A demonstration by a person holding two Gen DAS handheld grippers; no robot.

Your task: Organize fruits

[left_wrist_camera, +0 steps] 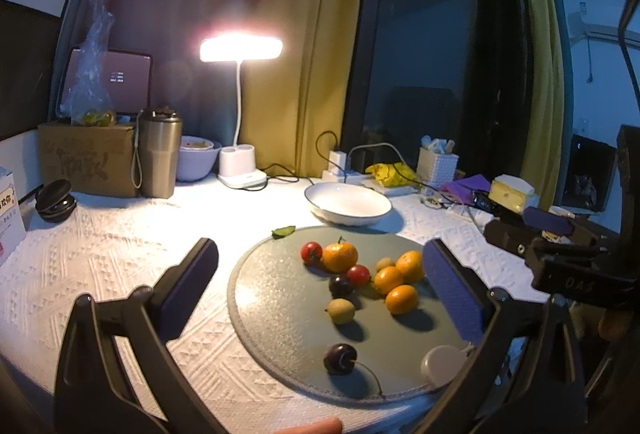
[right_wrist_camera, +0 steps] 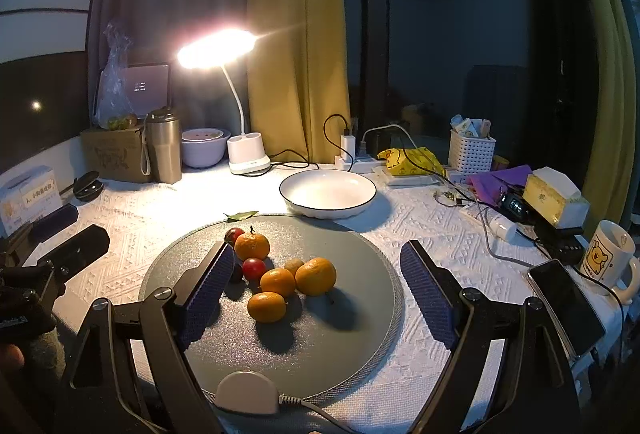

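Here the fruits — mandarins (right_wrist_camera: 315, 276), cherry tomatoes (right_wrist_camera: 254, 268), dark plums (left_wrist_camera: 340, 358) — cluster on the round grey mat (right_wrist_camera: 360, 314), just before the empty white bowl (right_wrist_camera: 328, 191). Both grippers, left (left_wrist_camera: 320, 298) and right (right_wrist_camera: 316, 294), hover tilted slightly downward above the mat, jaws spread wide, holding nothing.

Table under white textured cloth (right_wrist_camera: 420, 234). On it: round grey mat (right_wrist_camera: 360, 294); white bowl (right_wrist_camera: 328, 193) just behind mat; desk lamp (right_wrist_camera: 248, 157) behind-left; mug (right_wrist_camera: 610, 258) and phone (right_wrist_camera: 568, 302) right.
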